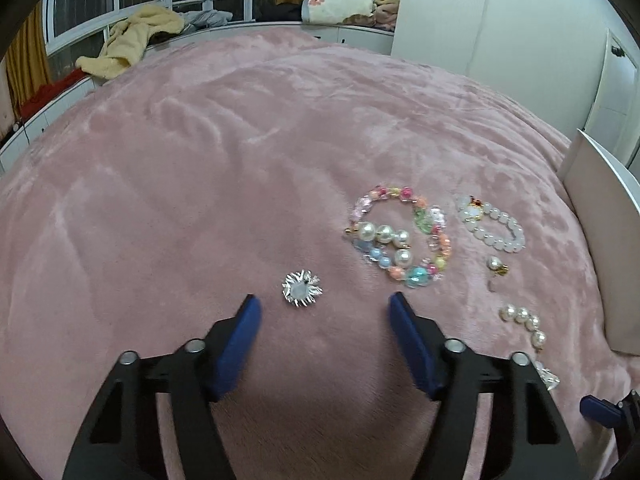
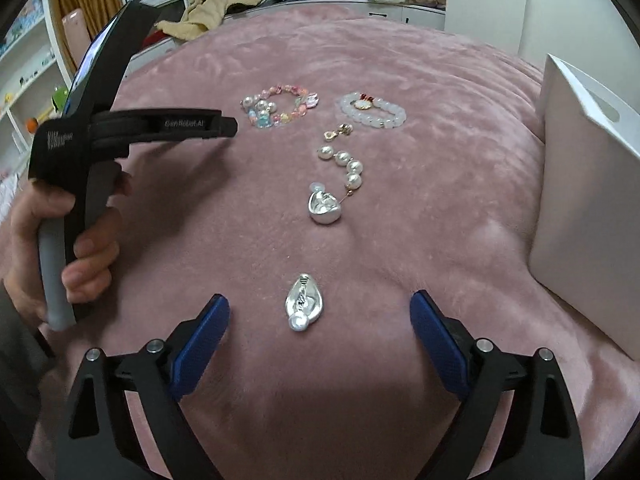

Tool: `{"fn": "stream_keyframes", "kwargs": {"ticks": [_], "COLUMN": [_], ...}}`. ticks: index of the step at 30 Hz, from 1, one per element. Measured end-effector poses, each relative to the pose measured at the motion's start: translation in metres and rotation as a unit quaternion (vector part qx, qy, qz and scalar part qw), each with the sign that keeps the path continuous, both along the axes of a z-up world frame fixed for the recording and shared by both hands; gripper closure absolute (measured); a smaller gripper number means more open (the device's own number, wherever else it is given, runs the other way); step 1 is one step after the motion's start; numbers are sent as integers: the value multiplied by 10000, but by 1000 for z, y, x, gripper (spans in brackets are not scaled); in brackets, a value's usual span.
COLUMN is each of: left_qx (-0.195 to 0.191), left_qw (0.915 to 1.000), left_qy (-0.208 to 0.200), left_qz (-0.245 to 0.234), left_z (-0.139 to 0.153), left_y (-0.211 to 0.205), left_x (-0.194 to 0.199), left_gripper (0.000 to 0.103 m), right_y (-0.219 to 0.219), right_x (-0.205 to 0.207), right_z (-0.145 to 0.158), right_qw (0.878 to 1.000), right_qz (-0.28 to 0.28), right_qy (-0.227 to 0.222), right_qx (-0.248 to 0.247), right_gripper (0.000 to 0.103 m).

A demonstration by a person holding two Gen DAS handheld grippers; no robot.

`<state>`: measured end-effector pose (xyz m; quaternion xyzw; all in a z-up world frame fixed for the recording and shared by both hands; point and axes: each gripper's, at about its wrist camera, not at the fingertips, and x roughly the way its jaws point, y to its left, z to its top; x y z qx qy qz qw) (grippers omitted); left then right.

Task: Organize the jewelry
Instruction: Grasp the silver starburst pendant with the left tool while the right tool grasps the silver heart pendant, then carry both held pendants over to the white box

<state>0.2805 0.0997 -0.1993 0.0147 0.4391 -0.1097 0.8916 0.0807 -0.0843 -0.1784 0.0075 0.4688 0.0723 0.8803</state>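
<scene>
Jewelry lies on a pink blanket (image 1: 200,168). In the left wrist view, a silver spiky earring (image 1: 302,289) lies just ahead of my open, empty left gripper (image 1: 324,304). Right of it lie a colourful bead bracelet (image 1: 400,236), a white bead bracelet (image 1: 494,224), a small gold earring (image 1: 497,266) and a pearl strand (image 1: 524,320). In the right wrist view, a silver leaf earring with a pearl (image 2: 303,304) lies between the fingers of my open, empty right gripper (image 2: 320,308). Ahead lie a silver shell earring (image 2: 324,206), the pearl strand (image 2: 344,162) and both bracelets (image 2: 280,106) (image 2: 370,112).
A white box (image 2: 588,200) stands on the blanket's right side; its edge shows in the left wrist view (image 1: 600,216). The left gripper's body (image 2: 132,128) and the hand holding it fill the left of the right wrist view. Clothes (image 1: 128,40) lie on the window ledge.
</scene>
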Motion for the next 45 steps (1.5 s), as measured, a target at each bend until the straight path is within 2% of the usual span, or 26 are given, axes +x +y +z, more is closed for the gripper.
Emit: {"fn": "stream_keyframes", "kwargs": {"ticks": [1, 4, 9, 10, 11, 15, 23, 28, 33, 36, 41, 45], "left_qx": [18, 47, -185, -237, -268, -320, -282, -279, -267, -212, -278, -196], "left_qw": [10000, 9999, 9995, 9993, 9993, 9990, 9991, 9992, 9995, 9996, 9995, 9997], "left_qy": [-12, -87, -253, -271, -267, -313, -311, -292, -176, -146, -101, -117], "left_qz": [-24, -120, -65, -28, 14, 47, 46, -6, -43, -67, -54, -120], "left_z": [-2, -6, -12, -13, -14, -16, -19, -14, -6, -1, 8, 20], "left_y": [0, -2, 4, 6, 8, 11, 12, 9, 6, 6, 9, 7], "left_x": [1, 4, 6, 6, 8, 6, 3, -5, -20, -31, -47, -61], "left_gripper": [41, 49, 71, 76, 78, 79, 79, 79, 79, 79, 79, 79], "right_y": [3, 9, 23, 27, 31, 41, 30, 20, 10, 3, -12, -19], "right_x": [0, -8, -7, -9, -11, -17, -18, -19, -19, -25, -29, -37], "right_z": [-3, -3, -9, -8, -9, -10, -2, 11, 19, 32, 50, 75], "right_qw": [10000, 9997, 9985, 9978, 9972, 9949, 9974, 9968, 9968, 9938, 9857, 9804], "right_qz": [36, 217, 417, 498, 577, 743, 552, 414, 262, 213, 228, 243], "right_qy": [18, -121, -116, -153, -173, -220, -369, -684, -733, -948, -1056, -1404], "right_qx": [-49, -38, -335, -399, -449, -651, -289, -14, 176, 541, 1296, 1362], "right_gripper": [12, 24, 51, 60, 68, 84, 84, 84, 84, 84, 84, 84]}}
